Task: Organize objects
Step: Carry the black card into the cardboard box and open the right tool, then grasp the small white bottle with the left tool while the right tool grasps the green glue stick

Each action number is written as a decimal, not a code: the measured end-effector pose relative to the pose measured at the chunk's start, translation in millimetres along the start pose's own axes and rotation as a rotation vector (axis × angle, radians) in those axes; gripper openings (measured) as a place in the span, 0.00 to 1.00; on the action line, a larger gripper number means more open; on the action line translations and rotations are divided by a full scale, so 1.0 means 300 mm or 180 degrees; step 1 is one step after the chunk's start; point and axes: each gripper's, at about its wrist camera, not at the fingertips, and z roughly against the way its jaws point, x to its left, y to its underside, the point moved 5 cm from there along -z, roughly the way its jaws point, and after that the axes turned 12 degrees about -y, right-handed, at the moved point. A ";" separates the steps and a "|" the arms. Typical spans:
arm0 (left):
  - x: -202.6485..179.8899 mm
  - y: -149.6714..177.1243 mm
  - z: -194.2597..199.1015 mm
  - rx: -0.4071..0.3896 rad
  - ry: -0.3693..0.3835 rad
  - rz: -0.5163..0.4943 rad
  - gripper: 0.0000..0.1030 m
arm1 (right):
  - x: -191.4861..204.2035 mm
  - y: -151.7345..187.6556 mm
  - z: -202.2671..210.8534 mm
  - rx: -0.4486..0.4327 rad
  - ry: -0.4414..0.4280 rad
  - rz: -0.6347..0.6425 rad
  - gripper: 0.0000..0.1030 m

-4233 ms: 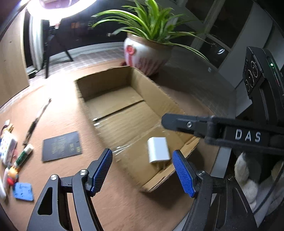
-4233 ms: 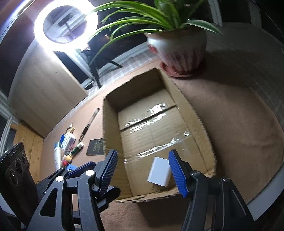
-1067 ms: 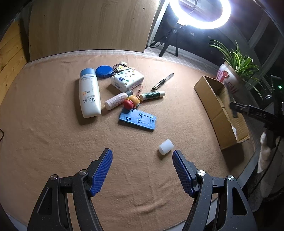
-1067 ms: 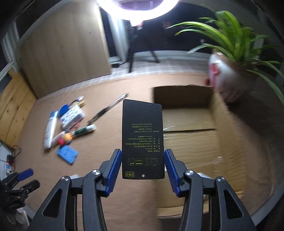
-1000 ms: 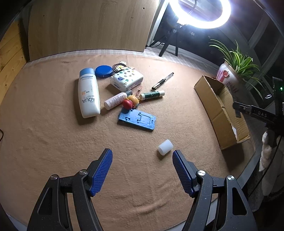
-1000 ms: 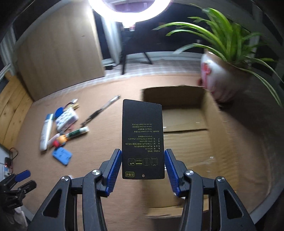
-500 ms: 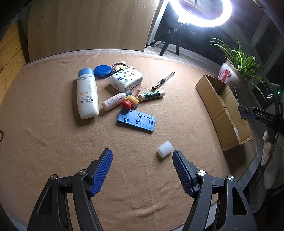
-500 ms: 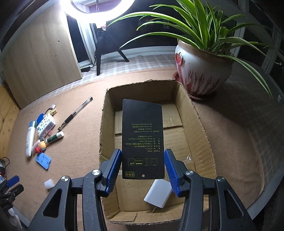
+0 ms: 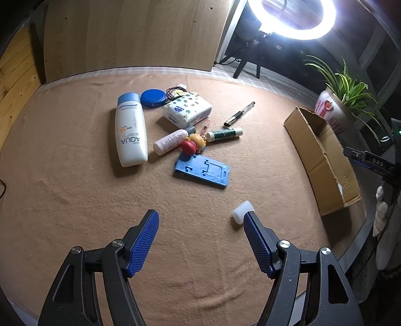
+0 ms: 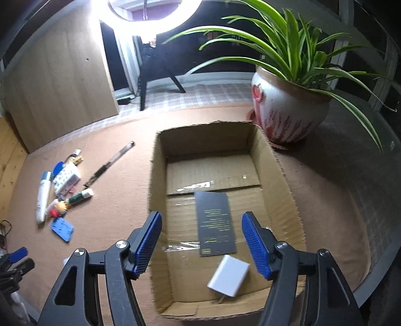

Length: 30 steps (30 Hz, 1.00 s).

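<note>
In the right wrist view my right gripper (image 10: 201, 227) is open over the cardboard box (image 10: 156, 175). A black card (image 10: 215, 223) lies flat on the box floor, with a white charger (image 10: 229, 278) in front of it. In the left wrist view my left gripper (image 9: 200, 228) is open and empty above the tan cloth. A small white cap (image 9: 242, 210) lies by its right fingertip. Beyond are a blue phone stand (image 9: 202, 170), a white AQUA bottle (image 9: 130, 133), a tissue pack (image 9: 186, 111), a pen (image 9: 239, 114) and a glue stick (image 9: 224, 135). The box (image 9: 323, 160) stands at the right.
A potted plant (image 10: 288, 110) stands right behind the box. A ring light (image 9: 292, 18) on a tripod stands at the back beside a wooden panel (image 9: 130, 35). A blue lid (image 9: 153, 98), a small pink bottle (image 9: 171, 141) and a red and yellow toy (image 9: 193, 146) lie in the pile. The table edge (image 9: 361, 240) curves at the right.
My right gripper has opened and let go of the black card, which now lies on the box floor. My left gripper has stayed nearly still, open over the cloth.
</note>
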 end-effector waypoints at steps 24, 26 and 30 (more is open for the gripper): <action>0.023 -0.347 -0.251 0.0099 0.0021 0.0037 0.55 | 0.510 -0.132 -0.374 0.0722 -0.1460 -0.0006 0.44; 0.023 -0.368 -0.293 0.0152 0.0010 0.0059 0.51 | 0.539 -0.139 -0.420 0.0793 -0.1444 0.0011 0.40; 0.016 -0.384 -0.363 0.0280 0.0070 0.0087 0.36 | 0.571 -0.141 -0.507 0.0907 -0.1372 0.0057 0.33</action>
